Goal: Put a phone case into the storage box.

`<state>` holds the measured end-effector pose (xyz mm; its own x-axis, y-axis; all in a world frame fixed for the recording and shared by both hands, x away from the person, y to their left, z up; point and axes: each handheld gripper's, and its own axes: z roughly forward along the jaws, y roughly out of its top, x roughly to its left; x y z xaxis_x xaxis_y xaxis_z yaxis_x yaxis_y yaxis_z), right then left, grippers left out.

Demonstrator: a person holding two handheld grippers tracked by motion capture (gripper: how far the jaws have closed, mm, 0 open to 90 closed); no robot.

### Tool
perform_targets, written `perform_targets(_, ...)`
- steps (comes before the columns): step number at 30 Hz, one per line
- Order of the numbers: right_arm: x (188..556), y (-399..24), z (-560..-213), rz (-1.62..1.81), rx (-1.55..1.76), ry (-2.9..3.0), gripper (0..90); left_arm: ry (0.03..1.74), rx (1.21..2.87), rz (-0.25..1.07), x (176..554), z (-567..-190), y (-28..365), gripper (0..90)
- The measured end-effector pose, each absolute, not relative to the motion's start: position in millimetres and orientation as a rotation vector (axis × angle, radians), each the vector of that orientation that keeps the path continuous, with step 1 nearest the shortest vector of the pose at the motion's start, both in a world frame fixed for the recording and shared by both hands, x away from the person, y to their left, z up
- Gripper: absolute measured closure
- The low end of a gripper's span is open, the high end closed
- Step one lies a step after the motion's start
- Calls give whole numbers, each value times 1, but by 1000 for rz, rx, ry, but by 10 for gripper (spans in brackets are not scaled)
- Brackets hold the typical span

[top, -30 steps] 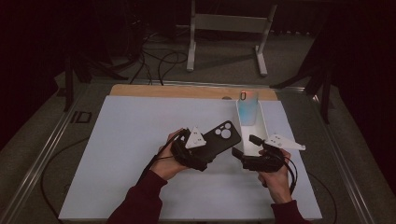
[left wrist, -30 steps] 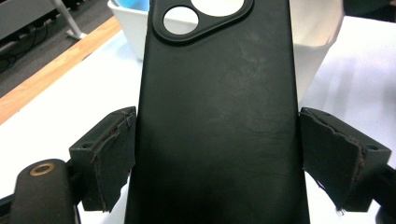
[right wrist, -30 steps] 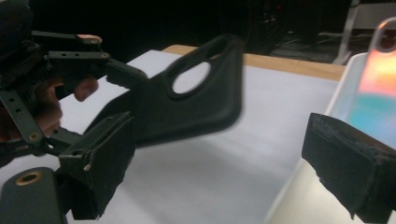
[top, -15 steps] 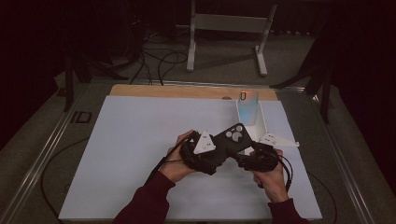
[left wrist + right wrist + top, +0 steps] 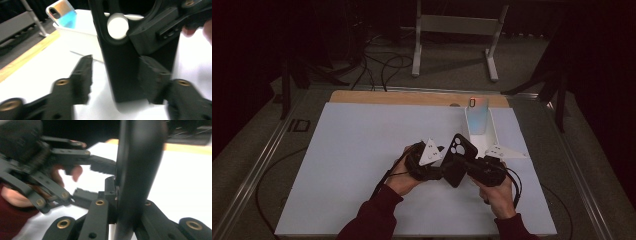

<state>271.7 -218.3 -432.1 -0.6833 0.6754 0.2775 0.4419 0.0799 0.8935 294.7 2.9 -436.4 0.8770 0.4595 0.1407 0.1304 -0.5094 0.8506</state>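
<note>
Above the white counter (image 5: 362,165), my right claw (image 5: 125,202) clamps the black rubbery phone case (image 5: 458,160); my left claw (image 5: 113,75) gapes around it, handover next.

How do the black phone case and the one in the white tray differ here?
The black phone case is dark and matte; the blue phone case is pale blue and glossy. The black one is held between both grippers above the table; the blue one stands leaning in the white tray. Both show a camera cutout near the top.
</note>
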Motion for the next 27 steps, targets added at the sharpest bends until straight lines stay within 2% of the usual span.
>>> perform_targets(3, 270, -216, -430, 1601, 1103, 2137, 865, 419, 2111, 439, 293, -439, 1, 313)
perform_targets(7, 270, -215, -429, 1594, 1078, 2139, 866, 458, 2078, 380, 298, -437, 6, 287)
perform_targets(15, 268, -219, -425, 1601, 1042, 2126, 865, 525, 2066, 283, 306, -434, 22, 119)
perform_targets(21, 267, -222, -422, 1626, 1038, 2113, 865, 536, 2080, 253, 306, -437, 29, 97)
perform_targets(27, 266, -221, -416, 1676, 1015, 2114, 865, 518, 2080, 199, 306, -437, 30, 10)
